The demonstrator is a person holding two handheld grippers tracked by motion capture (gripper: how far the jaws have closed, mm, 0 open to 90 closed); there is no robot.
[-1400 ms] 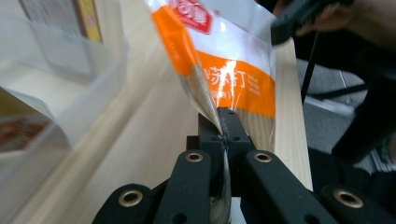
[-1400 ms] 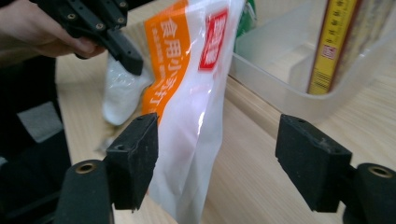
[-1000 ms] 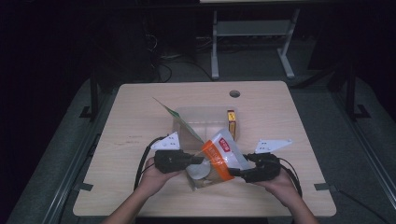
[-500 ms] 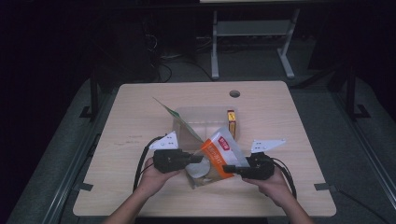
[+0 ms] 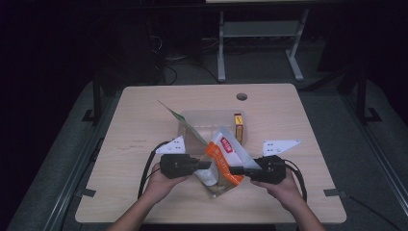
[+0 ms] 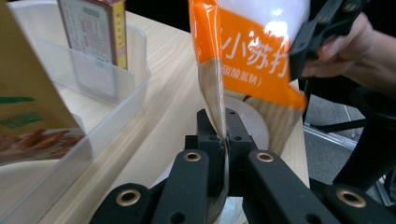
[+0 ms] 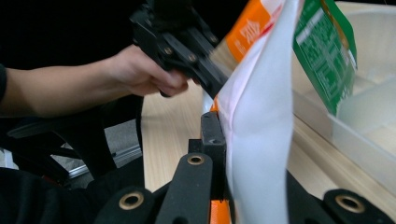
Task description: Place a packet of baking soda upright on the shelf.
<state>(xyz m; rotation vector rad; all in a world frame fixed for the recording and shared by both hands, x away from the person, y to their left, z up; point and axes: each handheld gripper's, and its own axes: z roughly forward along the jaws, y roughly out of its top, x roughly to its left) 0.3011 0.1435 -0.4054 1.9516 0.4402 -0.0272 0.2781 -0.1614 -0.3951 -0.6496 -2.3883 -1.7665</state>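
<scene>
An orange and white bag point(image 5: 222, 154) hangs between my two grippers over the table's near middle. My left gripper point(image 5: 206, 165) is shut on its left edge; in the left gripper view the jaws point(image 6: 224, 140) pinch the bag's seam point(image 6: 252, 60), with the right gripper point(image 6: 317, 32) on the far side. My right gripper point(image 5: 235, 170) is shut on the opposite edge; its jaws have just been closing on it. In the right gripper view the white back of the bag point(image 7: 261, 116) hides one jaw of that gripper point(image 7: 222, 135).
Behind the bag stands a clear plastic container point(image 5: 207, 120) with a tan and green packet point(image 5: 180, 118) leaning in it and a yellow box point(image 5: 238, 126) at its right end. A pale round disc point(image 5: 204, 175) lies under the bag. The table has a cable hole point(image 5: 241, 96).
The right gripper moved left to the bag, closed on its right edge and rose a little. The left gripper kept its grip and stayed in place.
</scene>
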